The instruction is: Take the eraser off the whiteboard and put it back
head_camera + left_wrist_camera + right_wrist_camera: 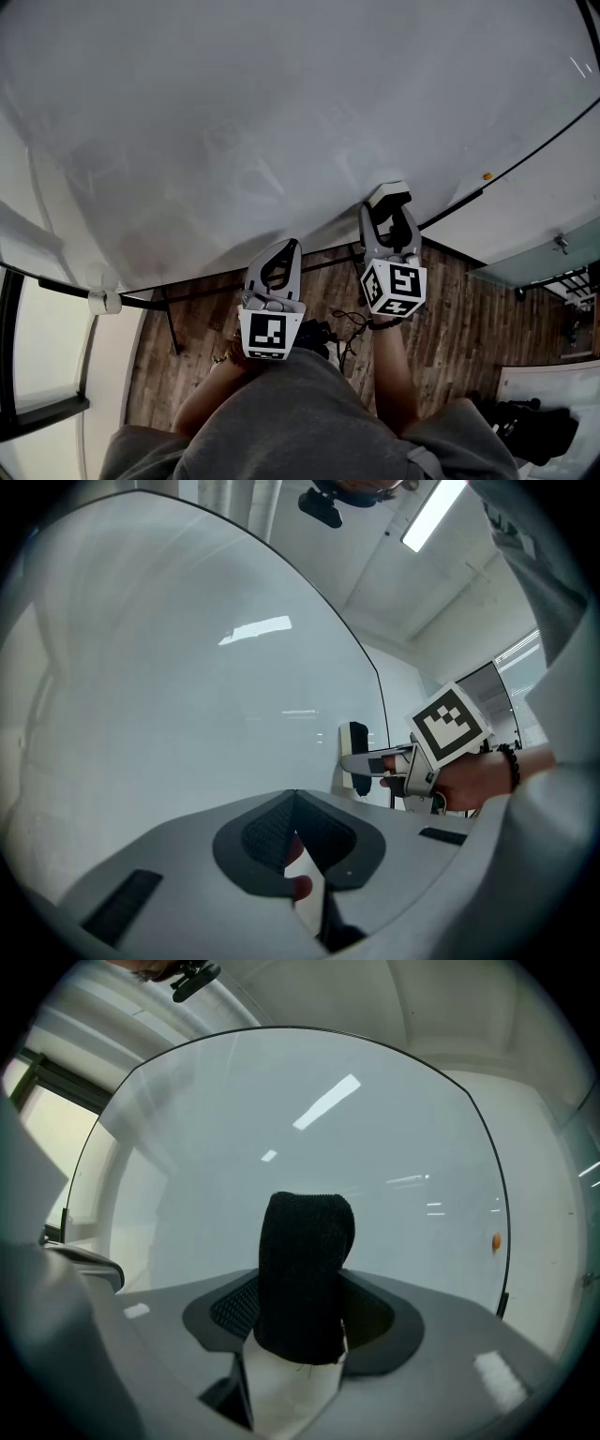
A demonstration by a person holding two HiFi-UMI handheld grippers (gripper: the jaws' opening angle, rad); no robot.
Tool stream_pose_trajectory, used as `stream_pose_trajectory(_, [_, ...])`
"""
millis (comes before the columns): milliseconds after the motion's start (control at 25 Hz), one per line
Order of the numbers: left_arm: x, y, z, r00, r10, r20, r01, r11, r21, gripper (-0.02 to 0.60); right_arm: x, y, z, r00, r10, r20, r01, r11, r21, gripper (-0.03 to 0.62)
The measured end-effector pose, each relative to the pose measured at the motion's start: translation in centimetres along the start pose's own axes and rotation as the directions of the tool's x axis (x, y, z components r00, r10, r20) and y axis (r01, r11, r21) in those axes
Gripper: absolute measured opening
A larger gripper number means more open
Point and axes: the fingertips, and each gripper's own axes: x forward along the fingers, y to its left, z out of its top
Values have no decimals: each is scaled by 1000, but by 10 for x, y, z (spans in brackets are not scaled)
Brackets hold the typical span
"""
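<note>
The whiteboard (244, 122) fills the head view and stands in front of both grippers. My right gripper (389, 204) is shut on the eraser (390, 197), a white block with black felt, near the board's lower edge. In the right gripper view the eraser (305, 1274) stands upright between the jaws, felt side toward the camera. From the left gripper view the eraser (356, 757) appears close against the board (187, 686); whether it touches I cannot tell. My left gripper (284, 248) hangs lower left of the right one, shut and holding nothing.
An orange dot (487, 175) sits on the board near its right edge. A white cylinder (105, 302) is at the board's lower left corner. Below are the wooden floor (450, 319), the board's stand legs (172, 323) and dark bags (525, 427).
</note>
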Motion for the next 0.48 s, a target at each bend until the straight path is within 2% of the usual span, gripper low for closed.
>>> stream_pose_trajectory(480, [-4,-1,0,1000,-5,-7,5,1000,-2,6,-1,0,0,1000,3,-7,-3,1000,8,255])
